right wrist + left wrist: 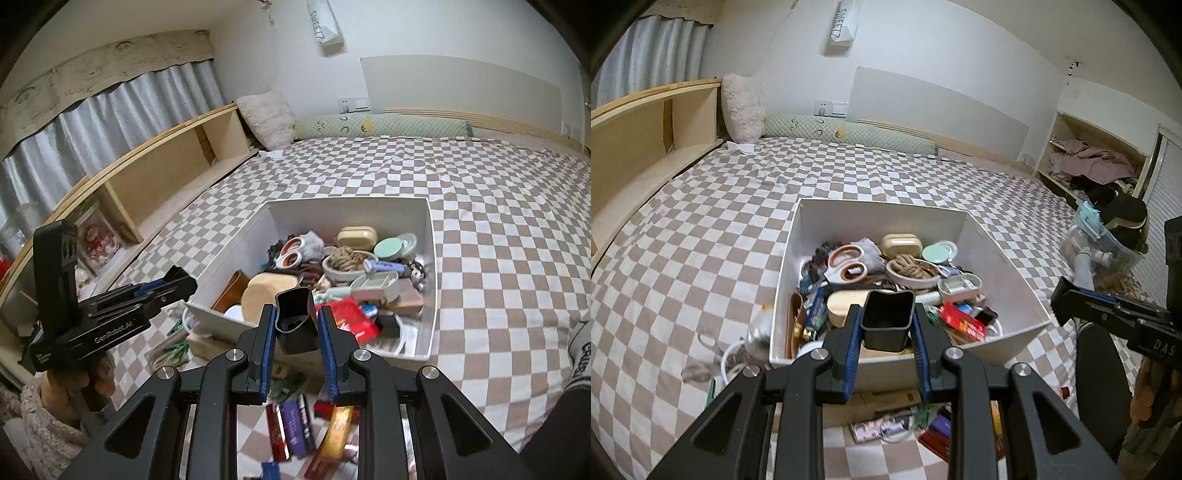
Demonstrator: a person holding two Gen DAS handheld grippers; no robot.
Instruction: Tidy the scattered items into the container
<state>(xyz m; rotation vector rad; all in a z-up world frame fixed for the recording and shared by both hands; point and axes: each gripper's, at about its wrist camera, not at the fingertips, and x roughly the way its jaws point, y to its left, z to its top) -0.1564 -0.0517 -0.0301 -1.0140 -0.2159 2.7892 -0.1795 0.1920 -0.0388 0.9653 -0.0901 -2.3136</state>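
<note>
Along the left edge of the bed [701, 221] runs a wooden shelf [646, 140], and the checked sheet beside it lies bare as far as the box. Near the foot edge, just left of the container [879, 218], sit some clear glass pieces [705, 339] and a white bowl [733, 363], both too blurred to name further.

The container is a white open box standing on the sheet, close to the foot edge of the bed. It is already well filled. White and orange scissors [846, 264] lie at its left, a cream case [900, 245] and a mint lid [938, 253] sit towards the back wall, a pale bowl of rope [912, 275] is in the middle, and a red packet [962, 321] is near the front right.

The left gripper [886, 310] hangs over the container's near wall, clenched on a black cup [884, 332] (square-mouthed, its opening facing the camera), with both blue pads against the cup's sides.

Further right, the right gripper [297, 312] also hangs above the near wall, grasping a second black cup [297, 334], which tilts away between the pads. Below it, on the sheet between the box and the foot edge, loose packets [295, 432] in purple, red and gold lie side by side, with a bag of green clips [170, 350] to their left.
</note>
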